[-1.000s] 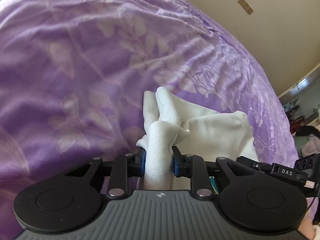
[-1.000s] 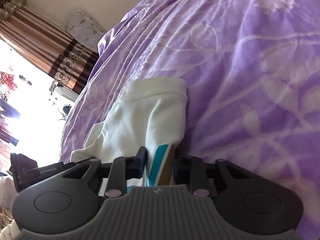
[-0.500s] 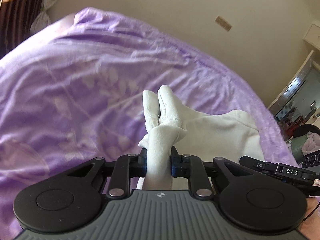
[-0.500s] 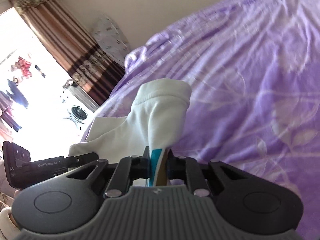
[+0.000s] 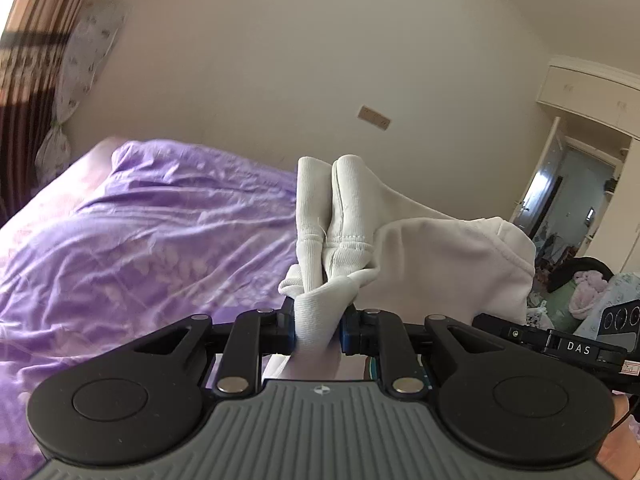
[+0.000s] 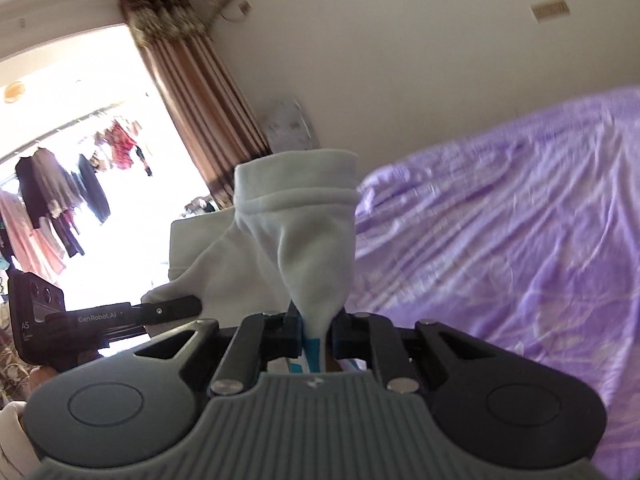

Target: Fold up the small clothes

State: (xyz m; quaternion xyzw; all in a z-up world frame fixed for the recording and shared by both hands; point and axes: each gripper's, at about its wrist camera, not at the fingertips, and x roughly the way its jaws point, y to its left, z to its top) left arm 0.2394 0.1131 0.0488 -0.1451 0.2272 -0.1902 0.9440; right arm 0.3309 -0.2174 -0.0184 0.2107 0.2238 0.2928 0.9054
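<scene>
Cloth of a white garment (image 5: 436, 256) was pinched by both the left gripper (image 5: 318, 326) and right gripper (image 6: 316, 326), held above the bed (image 5: 140, 240), likely for straightening.

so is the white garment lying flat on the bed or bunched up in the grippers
Bunched and lifted: the white garment is pinched by the left gripper and the right gripper, above the purple bedspread.

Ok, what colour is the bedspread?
Purple with a pale leaf pattern; the bedspread shows best in the left wrist view.
</scene>
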